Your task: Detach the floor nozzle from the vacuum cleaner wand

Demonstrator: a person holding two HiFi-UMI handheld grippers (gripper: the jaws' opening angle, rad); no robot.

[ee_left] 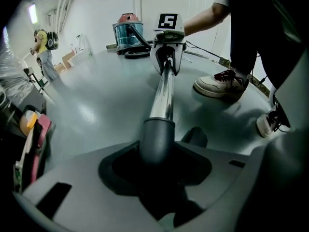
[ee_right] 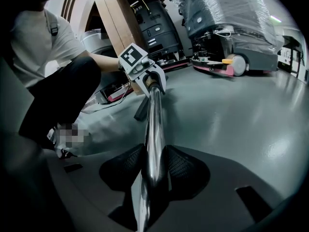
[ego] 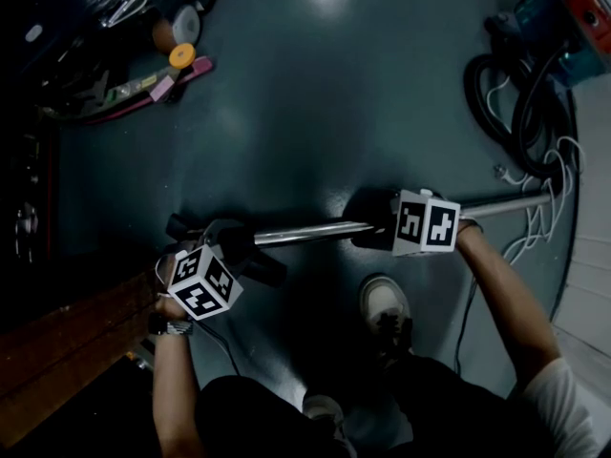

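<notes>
A chrome wand (ego: 315, 230) lies level just above the dark floor. My left gripper (ego: 232, 247) is shut on the dark grey nozzle neck (ee_left: 157, 139) at the wand's left end. The black floor nozzle (ego: 265, 269) shows partly beside it, mostly hidden by the gripper. My right gripper (ego: 379, 229) is shut on the wand (ee_right: 154, 139) further right, its ribbed pads (ee_right: 181, 167) pressing the tube from both sides. In the left gripper view the wand (ee_left: 164, 91) runs away to the right gripper (ee_left: 168, 52). In the right gripper view it runs to the left gripper (ee_right: 145, 75).
A canister vacuum (ego: 563, 17) with a coiled black hose (ego: 516, 93) and white cable (ego: 539, 213) sits at the upper right. My shoe (ego: 385, 305) stands just below the wand. A wooden beam (ego: 67, 342) lies lower left. Floor machines (ee_right: 227, 28) and another person (ee_left: 43, 47) stand farther off.
</notes>
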